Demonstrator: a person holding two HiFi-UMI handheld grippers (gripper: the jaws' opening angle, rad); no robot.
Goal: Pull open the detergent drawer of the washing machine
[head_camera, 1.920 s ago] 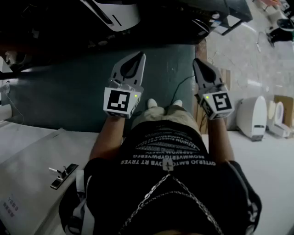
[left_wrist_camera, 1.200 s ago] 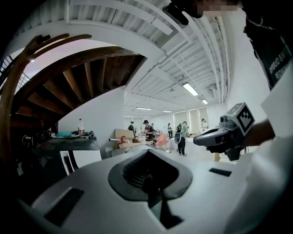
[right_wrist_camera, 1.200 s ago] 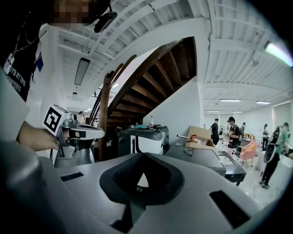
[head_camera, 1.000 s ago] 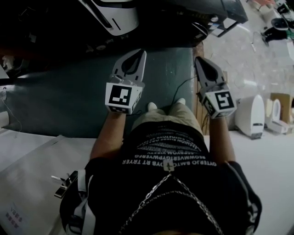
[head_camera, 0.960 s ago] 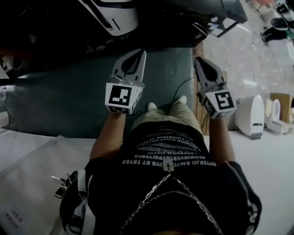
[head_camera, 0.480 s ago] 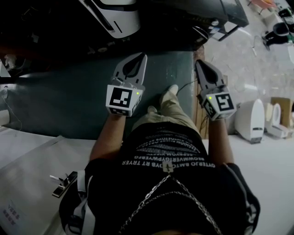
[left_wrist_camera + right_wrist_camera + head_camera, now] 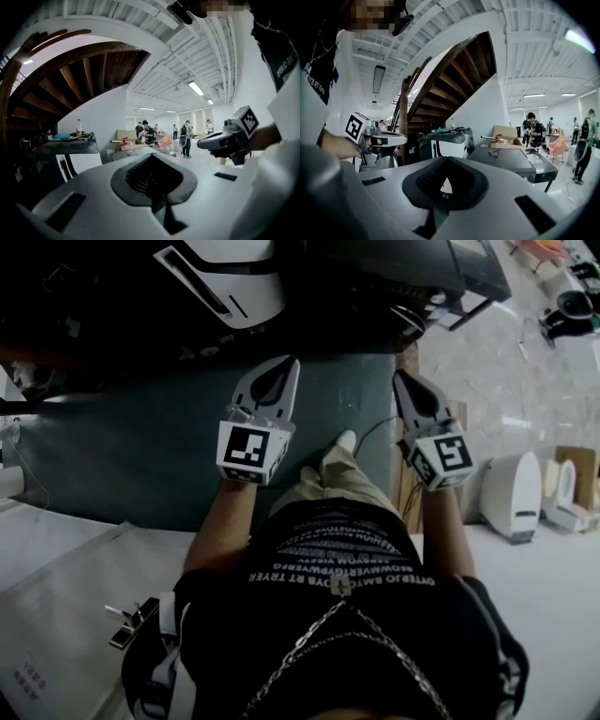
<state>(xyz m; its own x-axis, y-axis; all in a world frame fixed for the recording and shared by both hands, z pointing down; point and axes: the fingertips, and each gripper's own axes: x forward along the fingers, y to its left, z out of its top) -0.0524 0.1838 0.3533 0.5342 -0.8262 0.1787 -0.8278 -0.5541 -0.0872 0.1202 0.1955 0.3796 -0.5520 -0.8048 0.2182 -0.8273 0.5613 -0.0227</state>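
The left tool (image 7: 288, 362) and right tool (image 7: 403, 377) are both closed and empty, pointing ahead. No detergent drawer can be made out. A white appliance (image 7: 230, 268), possibly the washing machine, lies at 11 o'clock, nearer the left tool.

left gripper (image 7: 284, 367), right gripper (image 7: 405, 381): smooth matt grey plastic | staircase (image 7: 454, 79): dark wood | T-shirt (image 7: 347, 606): black cloth | cardboard box (image 7: 506, 132): matt | floor (image 7: 487, 343): pale, polished
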